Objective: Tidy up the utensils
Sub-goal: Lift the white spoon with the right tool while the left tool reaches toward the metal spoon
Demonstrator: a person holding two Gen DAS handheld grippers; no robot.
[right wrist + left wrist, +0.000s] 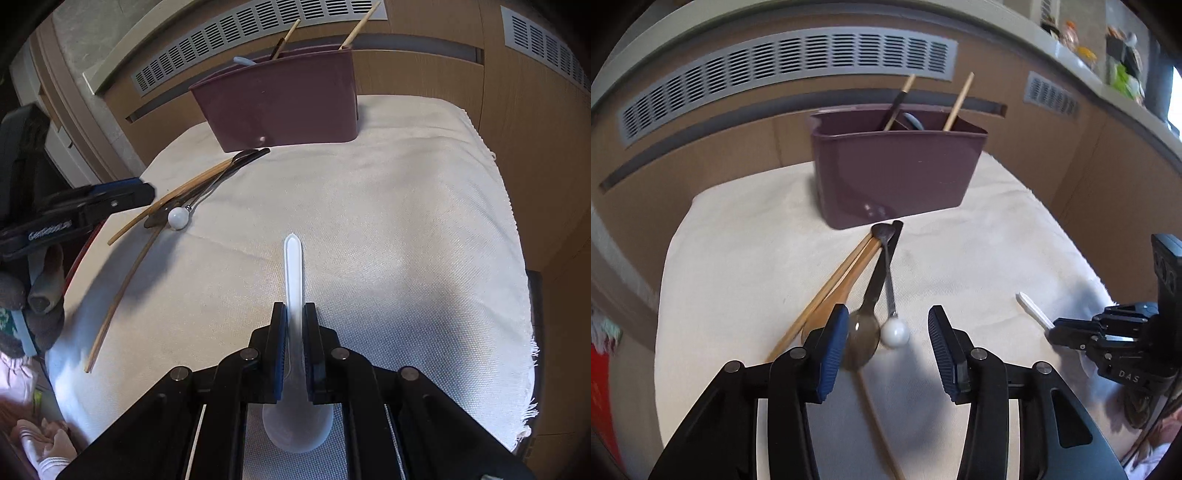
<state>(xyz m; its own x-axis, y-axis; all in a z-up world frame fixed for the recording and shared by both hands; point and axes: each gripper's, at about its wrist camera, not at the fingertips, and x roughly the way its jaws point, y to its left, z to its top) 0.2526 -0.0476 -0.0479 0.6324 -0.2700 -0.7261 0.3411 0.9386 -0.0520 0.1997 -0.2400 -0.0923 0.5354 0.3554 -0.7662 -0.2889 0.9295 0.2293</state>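
Surface: a table draped in a cream woven cloth (369,206), frayed at the right edge in the right wrist view. Behind it, wood-look panelling with long grey slotted vent grilles (783,70). Top right of the left wrist view, a ledge with blurred, colourful items, too small to identify.

At the far side of the cloth stands a maroon plastic utensil caddy (897,173). Two wooden chopsticks (958,101) lean out of it; a pale handle shows at its rim in the right wrist view.

In front of the caddy lies a loose bundle: wooden chopsticks (831,284), a dark metal spoon (864,339), and a thin metal stick ending in a white ball (894,334). One more chopstick (122,291) lies apart, toward the near left edge.

Writing: "DAS" on the right gripper's body in the left wrist view; a white word on the left gripper's arm in the right wrist view, too blurred to read.

Left gripper (888,332): blue-padded fingers apart, straddling the spoon bowl and white ball; the left pad sits over the bowl's edge, contact uncertain.

Right gripper (294,325): fingers closed tight on a white plastic spoon (293,266), handle pointing forward toward the caddy, bowl behind the pads.
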